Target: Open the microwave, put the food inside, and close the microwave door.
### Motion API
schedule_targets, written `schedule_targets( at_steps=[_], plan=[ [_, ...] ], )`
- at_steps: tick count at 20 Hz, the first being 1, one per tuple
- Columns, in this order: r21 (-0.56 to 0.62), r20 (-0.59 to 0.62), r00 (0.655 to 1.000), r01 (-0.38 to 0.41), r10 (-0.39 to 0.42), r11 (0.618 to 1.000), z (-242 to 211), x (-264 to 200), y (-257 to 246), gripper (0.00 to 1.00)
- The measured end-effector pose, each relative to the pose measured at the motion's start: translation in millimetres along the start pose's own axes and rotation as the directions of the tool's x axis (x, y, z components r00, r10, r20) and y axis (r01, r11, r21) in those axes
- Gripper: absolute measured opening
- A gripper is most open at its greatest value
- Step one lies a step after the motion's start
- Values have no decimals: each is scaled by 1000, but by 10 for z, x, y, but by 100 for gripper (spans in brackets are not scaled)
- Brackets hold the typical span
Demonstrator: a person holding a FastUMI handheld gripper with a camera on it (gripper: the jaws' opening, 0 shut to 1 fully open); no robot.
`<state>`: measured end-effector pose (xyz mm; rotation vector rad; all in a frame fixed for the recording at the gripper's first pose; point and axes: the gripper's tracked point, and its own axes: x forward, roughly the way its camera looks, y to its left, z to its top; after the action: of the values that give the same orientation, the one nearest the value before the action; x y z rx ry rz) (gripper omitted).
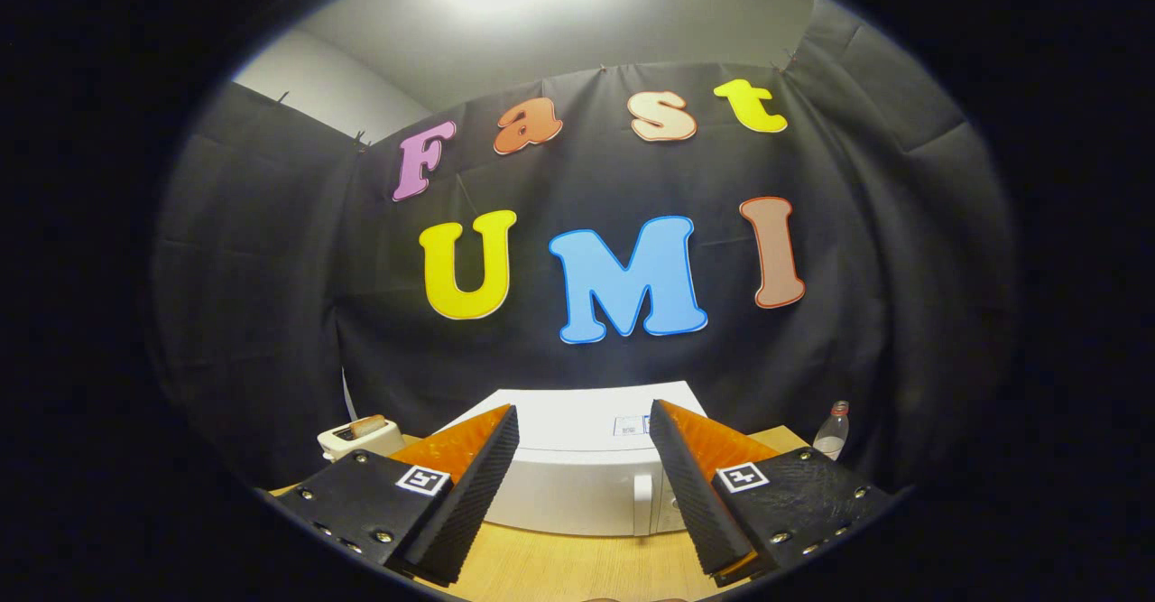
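Microwave (pixel 577 485) sat closed on the wooden surface (pixel 577 566), beyond the gripper (pixel 585 426), door not yet opened. Its handle (pixel 642 503), a pale vertical bar, stood right of the door. Best approach, I judged: bring one finger behind the handle's edge and pull outward in an arc. Gripper stood wide apart, holding and touching nothing. Food (pixel 367 425) rested on a small pale appliance (pixel 359 440), far left. Bottle (pixel 832 432) at far right.
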<state>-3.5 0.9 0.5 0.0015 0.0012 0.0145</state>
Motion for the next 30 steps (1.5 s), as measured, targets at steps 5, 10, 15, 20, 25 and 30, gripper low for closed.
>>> schedule_targets(
  at_steps=[5,10,15,20,25,30],
  plan=[
    [-5,0,1000,1,-1,1000,3,-7,17,92],
    [-2,-10,1000,1,-1,1000,-9,5,7,92],
    [-9,-8,1000,0,0,1000,-9,12,34,92],
    [-23,-4,1000,-12,12,1000,-30,44,89,92],
    [-36,-47,999,-12,10,999,-261,224,84,92],
    [-117,-39,999,2,-7,993,-662,398,33,92]
  ],
)
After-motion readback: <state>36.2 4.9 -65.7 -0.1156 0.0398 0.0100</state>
